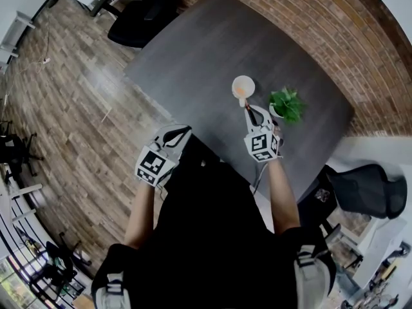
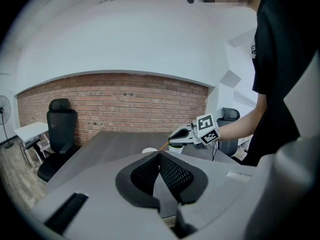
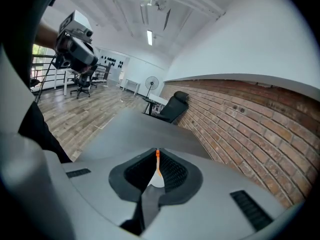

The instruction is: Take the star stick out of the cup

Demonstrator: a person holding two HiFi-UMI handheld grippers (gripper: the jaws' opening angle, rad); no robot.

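While the star stick looks to be still dipping into the cup, your right gripper pinches its shaft just beside the cup, ready to lift. Your left gripper idles well apart from the cup, jaws together and empty.

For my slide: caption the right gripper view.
Right gripper shut on the orange star stick, brick wall alongside.

Grey table with cup, potted plant

Office: black swivel chairs, grey meeting table, brick wall, standing fan
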